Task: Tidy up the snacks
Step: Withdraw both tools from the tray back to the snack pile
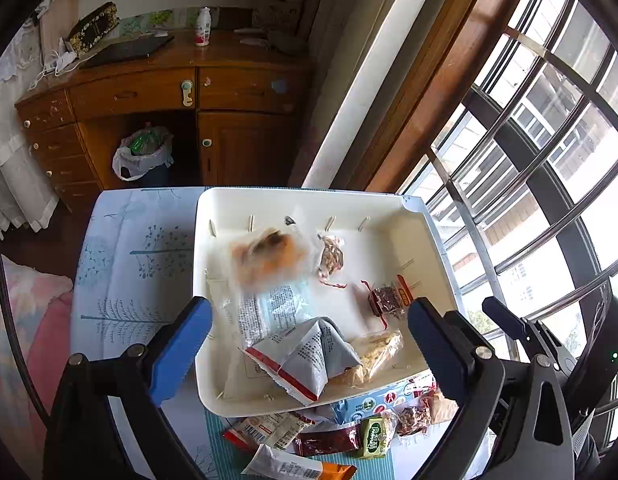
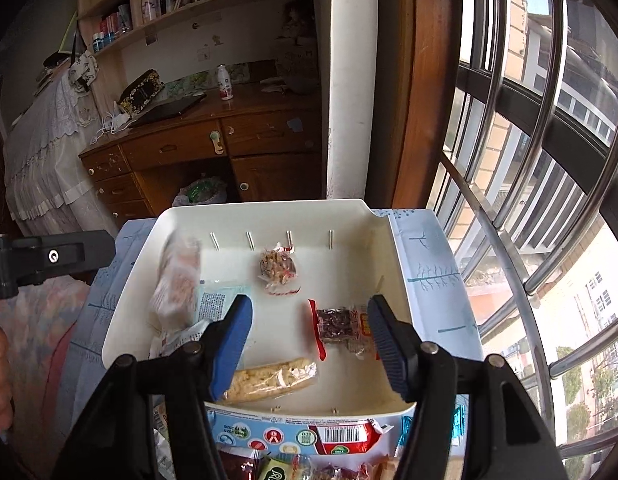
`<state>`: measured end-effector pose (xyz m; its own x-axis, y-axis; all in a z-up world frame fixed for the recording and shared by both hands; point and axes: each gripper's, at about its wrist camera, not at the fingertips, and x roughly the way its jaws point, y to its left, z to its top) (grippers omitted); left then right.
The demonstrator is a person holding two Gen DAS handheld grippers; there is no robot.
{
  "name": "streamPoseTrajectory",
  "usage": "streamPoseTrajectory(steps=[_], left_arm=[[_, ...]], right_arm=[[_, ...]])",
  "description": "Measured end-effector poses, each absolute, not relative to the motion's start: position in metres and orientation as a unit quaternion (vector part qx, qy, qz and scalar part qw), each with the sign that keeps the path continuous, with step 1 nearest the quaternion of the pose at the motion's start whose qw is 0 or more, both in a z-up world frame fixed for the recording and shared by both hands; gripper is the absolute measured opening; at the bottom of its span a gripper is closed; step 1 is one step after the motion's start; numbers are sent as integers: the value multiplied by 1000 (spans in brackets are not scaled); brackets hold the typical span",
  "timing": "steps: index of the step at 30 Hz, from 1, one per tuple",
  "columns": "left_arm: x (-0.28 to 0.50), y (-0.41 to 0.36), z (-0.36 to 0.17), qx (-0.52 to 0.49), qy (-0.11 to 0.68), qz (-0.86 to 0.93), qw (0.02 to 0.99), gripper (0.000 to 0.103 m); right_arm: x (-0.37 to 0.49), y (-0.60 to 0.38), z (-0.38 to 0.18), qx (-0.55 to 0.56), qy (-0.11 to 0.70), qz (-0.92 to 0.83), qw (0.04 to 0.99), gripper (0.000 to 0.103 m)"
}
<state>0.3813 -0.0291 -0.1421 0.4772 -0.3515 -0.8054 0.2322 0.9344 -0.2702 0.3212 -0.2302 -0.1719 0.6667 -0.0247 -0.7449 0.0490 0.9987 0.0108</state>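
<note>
A white tray (image 1: 213,216) sits on a blue-patterned cloth and holds several snack packets. A blurred orange packet (image 1: 267,256) is in mid-air or just landing at the tray's left; it also shows in the right wrist view (image 2: 177,280). A grey-and-red pouch (image 1: 309,356), a yellow cracker pack (image 2: 269,378), a red-brown pack (image 2: 337,324) and a small clear nut pack (image 2: 277,268) lie in the tray (image 2: 389,216). My left gripper (image 1: 309,344) is open and empty above the tray's near side. My right gripper (image 2: 309,340) is open and empty over the tray.
More loose snacks (image 1: 329,436) lie on the cloth in front of the tray, including a green pack (image 1: 375,434). A wooden desk (image 1: 169,92) and a bin with a bag (image 1: 143,158) stand behind. A barred window (image 1: 541,152) runs along the right.
</note>
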Motion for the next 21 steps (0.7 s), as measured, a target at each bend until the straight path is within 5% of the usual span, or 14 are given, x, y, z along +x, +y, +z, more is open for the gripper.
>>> streamPoseTrajectory(steps=[12, 21], left_arm=[[336, 5, -114, -71, 423, -145, 892, 98], [302, 35, -113, -56, 458, -128, 878, 98]], right_arm=[[279, -234, -164, 43, 415, -44, 908, 61], [234, -241, -157, 61, 413, -72, 906, 61]])
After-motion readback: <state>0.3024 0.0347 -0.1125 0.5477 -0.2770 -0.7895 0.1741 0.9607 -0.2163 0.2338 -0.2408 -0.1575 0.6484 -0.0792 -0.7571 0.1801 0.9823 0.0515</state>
